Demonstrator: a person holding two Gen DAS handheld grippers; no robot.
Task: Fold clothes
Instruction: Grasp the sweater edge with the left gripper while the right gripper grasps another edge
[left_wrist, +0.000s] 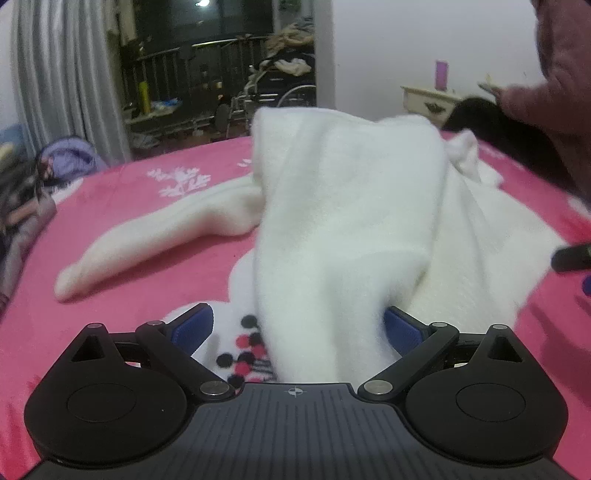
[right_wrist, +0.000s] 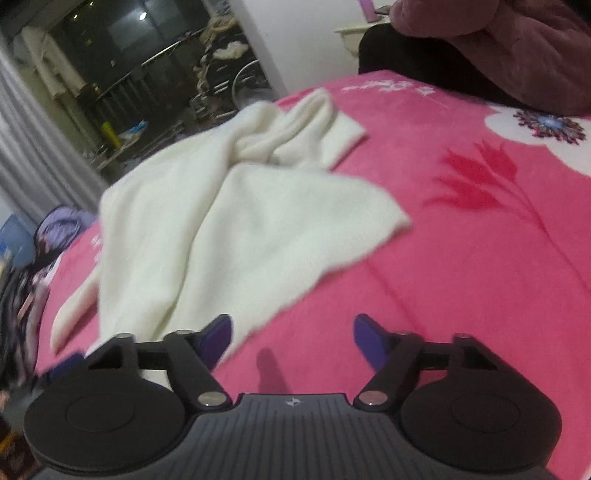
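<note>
- Lying across the pink bedspread (right_wrist: 461, 288) is a white fleecy garment (right_wrist: 229, 221), rumpled, with 1 sleeve (left_wrist: 155, 236) stretched out flat toward the left side of the bed.
- The left gripper (left_wrist: 297, 326) has its 2 blue-padded fingers (left_wrist: 194, 326) spread wide, and a raised fold of the white cloth hangs down between them; I cannot tell whether the pads actually touch it.
- Under that fold, near the left finger, a patch of black and red dots (left_wrist: 245, 350) shows on a white part of the bedspread.
- The right gripper (right_wrist: 293, 338) is also wide open and holds nothing; only bare pink bedspread lies between its fingers, and the garment's near edge passes just beside its left finger (right_wrist: 218, 336).
- A person in a mauve fleecy top (right_wrist: 509, 48) sits at the far right edge of the bed.
- Beyond the bed, a grey curtain (left_wrist: 62, 81) hangs beside a dark doorway.
</note>
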